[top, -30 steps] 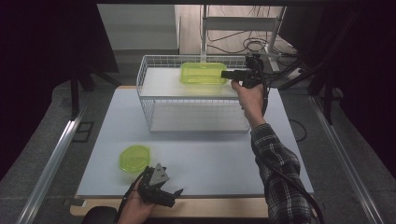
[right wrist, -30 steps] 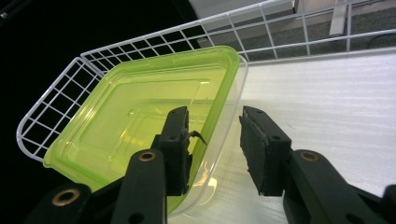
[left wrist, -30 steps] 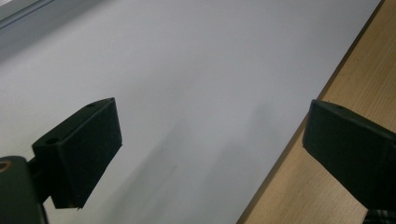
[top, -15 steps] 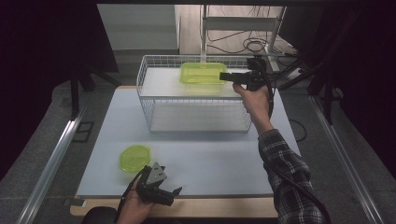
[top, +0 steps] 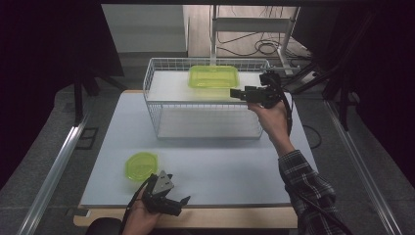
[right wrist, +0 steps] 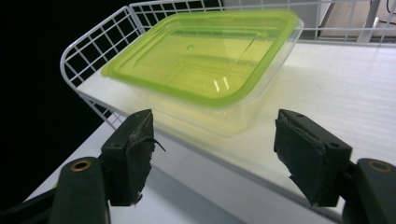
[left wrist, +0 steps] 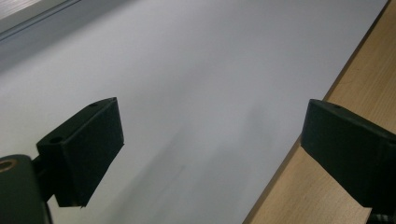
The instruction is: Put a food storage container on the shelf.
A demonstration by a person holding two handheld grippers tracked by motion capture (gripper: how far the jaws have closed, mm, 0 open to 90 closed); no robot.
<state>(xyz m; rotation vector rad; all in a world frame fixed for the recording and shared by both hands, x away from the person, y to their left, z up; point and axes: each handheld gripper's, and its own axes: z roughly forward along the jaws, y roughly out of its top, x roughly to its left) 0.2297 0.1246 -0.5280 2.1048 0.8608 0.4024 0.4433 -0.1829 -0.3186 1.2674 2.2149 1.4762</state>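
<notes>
Right tongs (top: 236, 92) have just been opening, released, with nothing between them, beside the green container (top: 214, 77) you are leaving on the wire rack's (top: 152, 77) far edge; left tongs (top: 182, 204) are idling open. Backing carelessly could snag it.

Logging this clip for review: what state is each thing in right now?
Rectangular green-lidded container: lid on, resting on the wire rack's top shelf, not gripped.
Round green container: lying on the white mat, untouched.
Right hand-held gripper: jaws just opened, nothing between.
Left hand-held gripper: open, empty.
</notes>
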